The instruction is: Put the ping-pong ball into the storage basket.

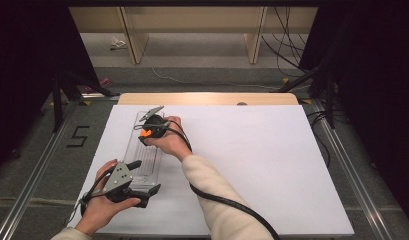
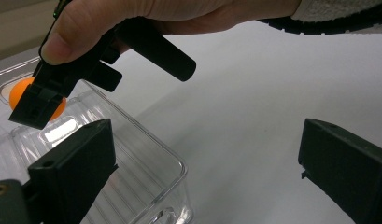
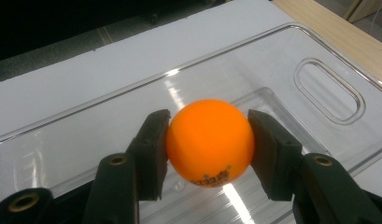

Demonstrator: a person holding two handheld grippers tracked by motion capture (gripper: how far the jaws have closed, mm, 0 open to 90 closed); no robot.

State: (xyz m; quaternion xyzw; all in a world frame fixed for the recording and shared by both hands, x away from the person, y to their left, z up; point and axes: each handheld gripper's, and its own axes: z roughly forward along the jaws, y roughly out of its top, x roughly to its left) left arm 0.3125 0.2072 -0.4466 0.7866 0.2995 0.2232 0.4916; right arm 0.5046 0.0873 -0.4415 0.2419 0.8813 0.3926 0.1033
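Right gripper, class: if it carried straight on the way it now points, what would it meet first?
Probably the clear tray: the right gripper, shut on the orange ball, points down into it, though depth is unclear.

Small dark print on the orange ball (image 3: 209, 142) is illegible; the clear plastic tray (image 3: 319, 56) is cut off by the frame edges.

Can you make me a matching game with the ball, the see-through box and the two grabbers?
Things:
1. ball
2. clear tray
3. left gripper
4. right gripper

Descriptions:
A. jaws wide apart, holding nothing
B. orange
C. lying on the white table
D. jaws squeezing something round

Pairs: 1-B, 2-C, 3-A, 4-D
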